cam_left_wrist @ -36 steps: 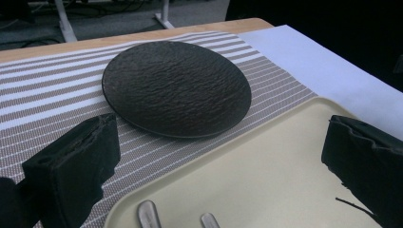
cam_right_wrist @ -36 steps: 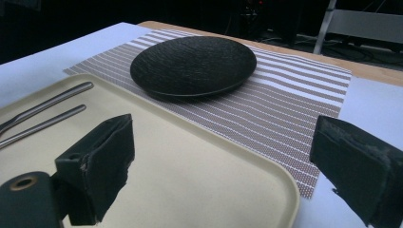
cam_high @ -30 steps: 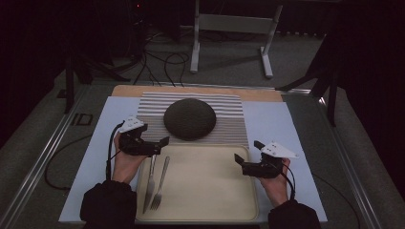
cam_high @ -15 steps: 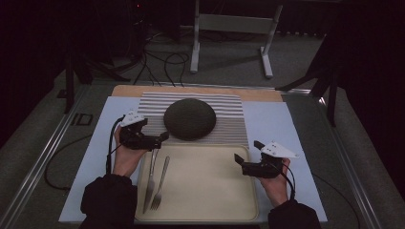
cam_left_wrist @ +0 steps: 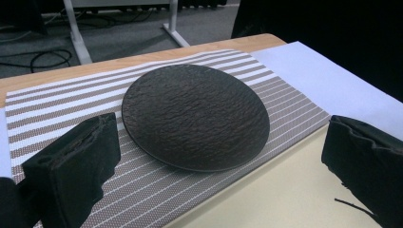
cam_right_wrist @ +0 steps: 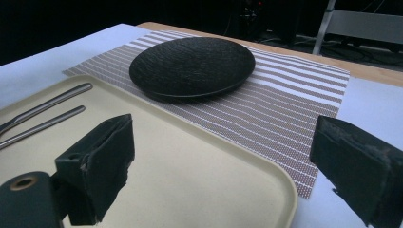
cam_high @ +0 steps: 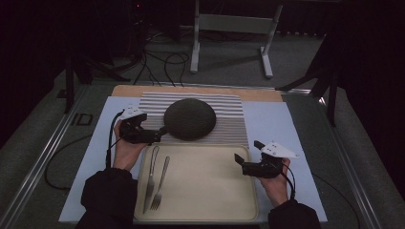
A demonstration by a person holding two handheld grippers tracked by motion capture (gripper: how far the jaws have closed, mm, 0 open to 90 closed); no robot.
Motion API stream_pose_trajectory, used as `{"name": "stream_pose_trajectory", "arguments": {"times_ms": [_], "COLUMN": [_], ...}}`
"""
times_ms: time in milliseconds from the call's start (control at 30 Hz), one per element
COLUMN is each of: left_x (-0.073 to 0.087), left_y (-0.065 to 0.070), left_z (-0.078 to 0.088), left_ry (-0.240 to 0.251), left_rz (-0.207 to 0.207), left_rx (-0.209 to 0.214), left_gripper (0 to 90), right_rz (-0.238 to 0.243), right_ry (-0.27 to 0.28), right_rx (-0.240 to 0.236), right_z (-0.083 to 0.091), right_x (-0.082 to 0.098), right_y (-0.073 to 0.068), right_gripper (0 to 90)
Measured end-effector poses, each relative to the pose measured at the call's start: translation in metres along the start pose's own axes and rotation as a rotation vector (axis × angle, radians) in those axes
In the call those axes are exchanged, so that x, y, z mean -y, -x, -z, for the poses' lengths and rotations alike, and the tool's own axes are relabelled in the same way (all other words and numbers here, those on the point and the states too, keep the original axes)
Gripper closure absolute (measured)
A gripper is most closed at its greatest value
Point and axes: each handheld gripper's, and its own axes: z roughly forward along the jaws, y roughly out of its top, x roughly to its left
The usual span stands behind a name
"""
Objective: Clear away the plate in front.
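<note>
A dark, rough-textured round plate [cam_high: 189, 118] [cam_left_wrist: 195, 121] [cam_right_wrist: 192, 66] rests on a brown-and-white striped placemat [cam_high: 229, 126] [cam_left_wrist: 57, 102] [cam_right_wrist: 285, 102]. My left gripper [cam_high: 160, 134] [cam_left_wrist: 223, 147] is open just left of the plate, jaws pointing at its near-left rim and hovering over the mat's front edge. Over the right edge of a cream tray [cam_high: 205, 191] [cam_right_wrist: 190, 171] [cam_left_wrist: 275, 199], my right gripper [cam_high: 240, 164] [cam_right_wrist: 223, 142] is open and holds nothing. A knife [cam_high: 152, 176] [cam_right_wrist: 52, 102] and a fork [cam_high: 160, 183] [cam_right_wrist: 45, 124] lie side by side on the tray's left part.
A pale blue sheet [cam_high: 267, 119] covers the table under mat and tray, with a wooden strip [cam_high: 191, 89] along the far edge. Beyond the table a metal stand [cam_high: 231, 28] and cables [cam_high: 157, 57] sit on the floor. A cable [cam_high: 57, 162] trails left from my left gripper.
My left gripper has moved forward and slightly right, from beside the knife handle to the plate's left rim. The right gripper has stayed put.
</note>
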Motion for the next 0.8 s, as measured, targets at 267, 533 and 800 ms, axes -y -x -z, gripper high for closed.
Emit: {"name": "stream_pose_trajectory", "arguments": {"times_ms": [267,533,800], "left_x": [-0.004,-0.008,-0.012], "left_y": [-0.006,-0.012,-0.016], "left_z": [-0.006,-0.013,-0.019], "left_ry": [-0.004,-0.015,-0.032], "left_rz": [0.021,0.044,0.043], "left_rx": [-0.002,0.002,-0.012], "left_gripper": [0.0,0.0,0.0], "right_rz": [-0.001,0.000,-0.003], "right_ry": [0.004,0.005,0.005], "right_rx": [0.000,-0.002,-0.003], "right_z": [0.000,0.000,0.000], "right_x": [0.000,0.000,0.000], "right_y": [0.000,0.000,0.001], "right_gripper": [7.7,7.7,7.7]}}
